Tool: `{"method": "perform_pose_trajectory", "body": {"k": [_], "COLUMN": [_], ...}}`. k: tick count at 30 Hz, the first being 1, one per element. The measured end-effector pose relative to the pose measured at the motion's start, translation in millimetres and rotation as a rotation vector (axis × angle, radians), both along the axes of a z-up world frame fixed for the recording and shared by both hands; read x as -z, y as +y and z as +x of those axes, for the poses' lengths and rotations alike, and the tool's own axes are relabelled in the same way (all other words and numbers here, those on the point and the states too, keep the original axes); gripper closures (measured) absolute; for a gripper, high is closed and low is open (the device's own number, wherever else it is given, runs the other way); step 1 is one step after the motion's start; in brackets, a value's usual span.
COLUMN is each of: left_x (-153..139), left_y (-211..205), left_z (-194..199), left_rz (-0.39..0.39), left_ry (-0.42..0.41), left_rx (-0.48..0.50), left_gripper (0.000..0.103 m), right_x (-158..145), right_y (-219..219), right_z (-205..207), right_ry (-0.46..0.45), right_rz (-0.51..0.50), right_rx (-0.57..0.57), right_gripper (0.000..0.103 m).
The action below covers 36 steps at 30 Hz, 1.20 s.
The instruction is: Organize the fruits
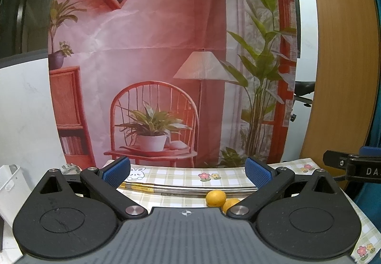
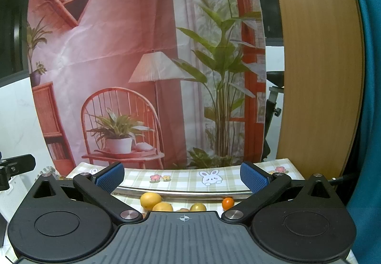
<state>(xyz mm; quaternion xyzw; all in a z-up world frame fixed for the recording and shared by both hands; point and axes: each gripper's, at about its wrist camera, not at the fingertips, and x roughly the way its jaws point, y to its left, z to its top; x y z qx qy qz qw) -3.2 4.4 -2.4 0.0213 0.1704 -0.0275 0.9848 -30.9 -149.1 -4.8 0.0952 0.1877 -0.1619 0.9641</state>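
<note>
Both tongs, left (image 1: 187, 172) and right (image 2: 182, 174), gape empty, their bodies hiding part of the fruits (image 2: 150, 200).

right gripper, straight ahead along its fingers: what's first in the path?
Probably the printed backdrop. The right gripper, jaws open and holding nothing, points roughly level, above the checked tablecloth and the fruits near its base. Depth is unclear, but nothing nearer shows.

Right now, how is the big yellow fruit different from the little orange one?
The round yellow fruit is bigger and paler than the small orange fruit. The yellow fruit sits left, next to another fruit; the orange one sits alone on the right. Both are round and rest beside the metal rim.
</note>
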Motion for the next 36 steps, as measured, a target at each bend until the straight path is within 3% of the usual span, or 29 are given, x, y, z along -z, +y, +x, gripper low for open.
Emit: {"method": "perform_pose_trajectory", "body": {"k": [9,18,21,24,30,36], "left_x": [12.4,40.4,51.2,62.2,82.1,105.3], "left_y": [-1.3,15.9,23.2,28.8,28.8,28.5], "left_z": [14.5,49.6,61.8,74.7,96.6,124.7], "left_rz": [0.073,0.063,0.026,-0.007,0.056,0.036], "left_ry": [0.008,0.103,0.130,0.171,0.192,0.264], "left_rx": [-0.064,-0.050,-0.048,-0.026,-0.009,0.015], "left_gripper": [0.000,0.000,0.000,0.000,0.001,0.011], "right_x": [9.2,43.0,58.0,73.0,98.9,116.4], "right_y": [-3.7,-19.6,-29.9,-36.7,-57.2,-72.7], "right_z": [5.3,25.6,34.3,39.5,49.1,66.8], "right_ry": [0.002,0.058,0.088,0.062,0.014,0.076], "right_rz": [0.029,0.065,0.093,0.087,0.110,0.105], "right_rx": [-0.011,0.041,0.058,0.056,0.060,-0.001], "right_gripper": [0.000,0.000,0.000,0.000,0.000,0.000]}}
